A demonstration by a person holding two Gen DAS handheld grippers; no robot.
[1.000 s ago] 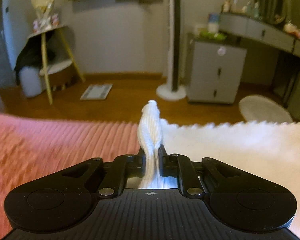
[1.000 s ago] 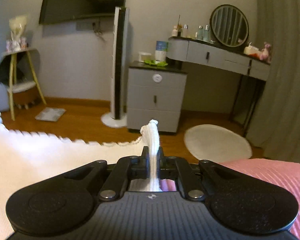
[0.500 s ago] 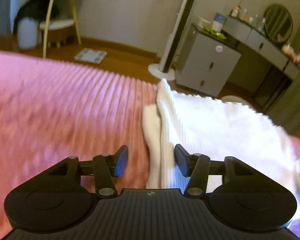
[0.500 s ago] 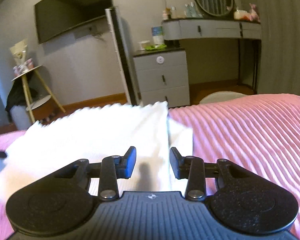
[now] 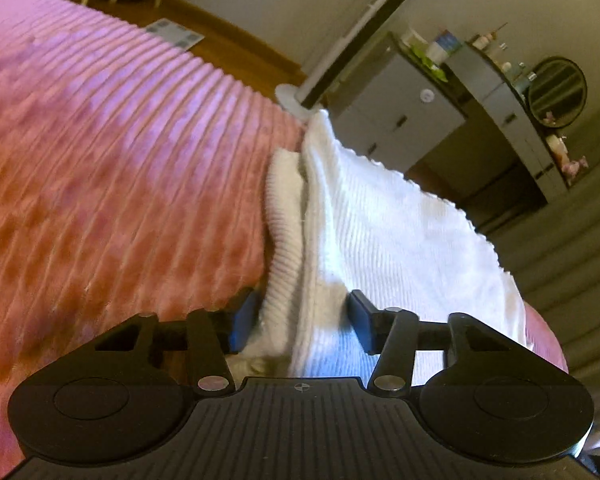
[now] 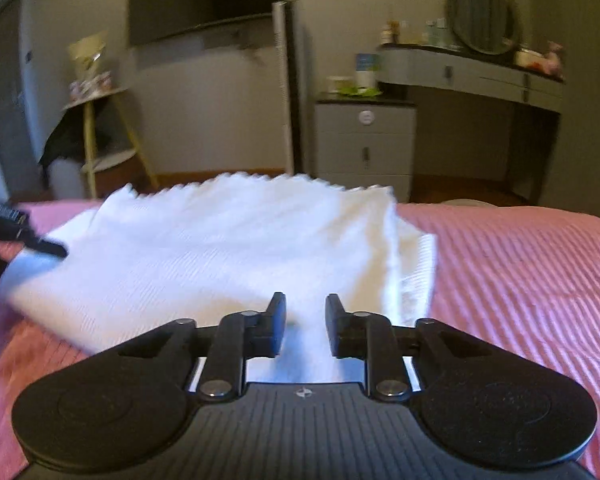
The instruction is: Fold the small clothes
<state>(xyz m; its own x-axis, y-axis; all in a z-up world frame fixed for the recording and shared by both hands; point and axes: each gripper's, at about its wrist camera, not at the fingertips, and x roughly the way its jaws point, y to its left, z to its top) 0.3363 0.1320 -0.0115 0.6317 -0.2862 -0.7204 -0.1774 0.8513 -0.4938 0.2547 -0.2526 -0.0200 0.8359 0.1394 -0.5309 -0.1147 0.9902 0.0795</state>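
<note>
A white ribbed knit garment (image 5: 384,232) lies folded on the pink ribbed bed cover (image 5: 120,168). Its ribbed hem edge (image 5: 284,216) sticks out along the left side. My left gripper (image 5: 302,320) is open, its jaws standing either side of the garment's near left edge without pinching it. In the right wrist view the garment (image 6: 220,248) lies flat ahead. My right gripper (image 6: 305,328) is open over its near right corner. The left gripper's tip (image 6: 40,244) shows at the garment's left edge.
The bed's far edge lies just beyond the garment. Past it stand a grey drawer cabinet (image 6: 364,140), a tall tower fan (image 6: 288,88), a vanity desk with a round mirror (image 6: 484,16) and a yellow-legged side table (image 6: 100,128). A wooden floor (image 5: 236,48) lies below.
Both grippers held the garment's corners up a second ago. They have laid it on the bed, opened, and drawn back slightly; the garment now lies folded.
</note>
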